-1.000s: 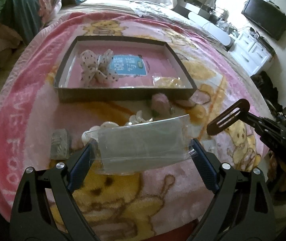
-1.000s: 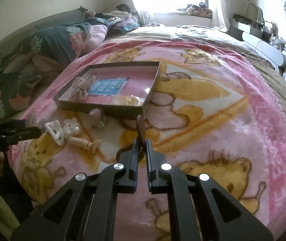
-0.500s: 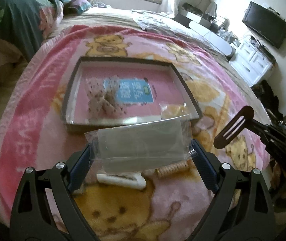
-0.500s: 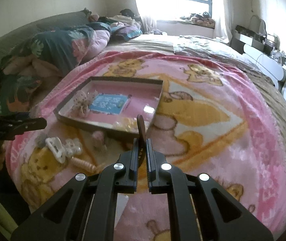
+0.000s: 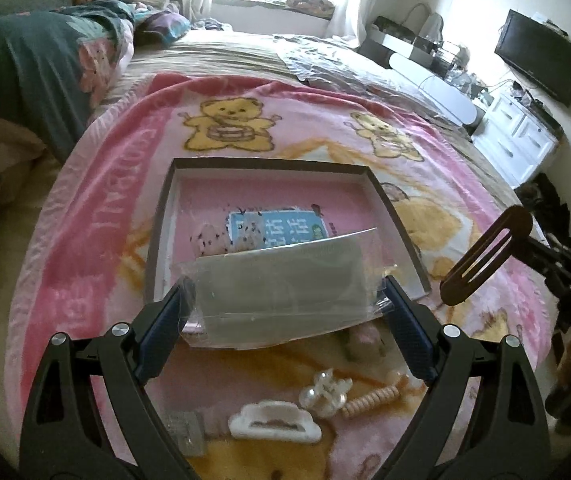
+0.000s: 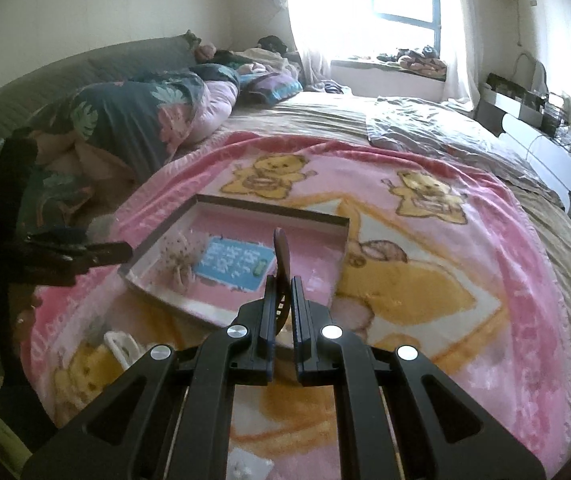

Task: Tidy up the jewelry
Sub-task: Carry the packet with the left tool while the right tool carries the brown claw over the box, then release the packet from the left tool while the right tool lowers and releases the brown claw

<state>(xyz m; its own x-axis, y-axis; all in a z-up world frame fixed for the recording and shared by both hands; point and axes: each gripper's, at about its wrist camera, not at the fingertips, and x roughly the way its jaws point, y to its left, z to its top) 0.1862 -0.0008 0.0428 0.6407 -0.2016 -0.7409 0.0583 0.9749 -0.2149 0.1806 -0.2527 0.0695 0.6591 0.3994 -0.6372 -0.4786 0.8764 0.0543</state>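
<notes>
My left gripper (image 5: 285, 296) is shut on a clear plastic packet (image 5: 281, 292), its jaws wide on the packet's two ends. The packet hangs over the near edge of a shallow dark-rimmed tray (image 5: 269, 163) with a pink floor. Inside the tray lie a dotted bow (image 5: 209, 240) and a blue card (image 5: 277, 228). My right gripper (image 6: 283, 292) is shut on a brown oval hair clip (image 6: 283, 252), which sticks up above the tray's (image 6: 269, 206) near right part. The same clip (image 5: 485, 256) shows at the right of the left wrist view.
Loose on the pink bear blanket (image 5: 465, 200) in front of the tray are a white cloud-shaped clip (image 5: 273, 420), a clear claw clip (image 5: 325, 392), a beige spiral tie (image 5: 369, 398), a pink piece (image 5: 365, 340) and a small silver packet (image 5: 187, 432). Pillows (image 6: 133, 120) lie at the left.
Both grippers have risen and moved forward toward the tray, each keeping its hold. The packet now overlaps the tray's near edge, and the loose pieces have slid under the left gripper.
</notes>
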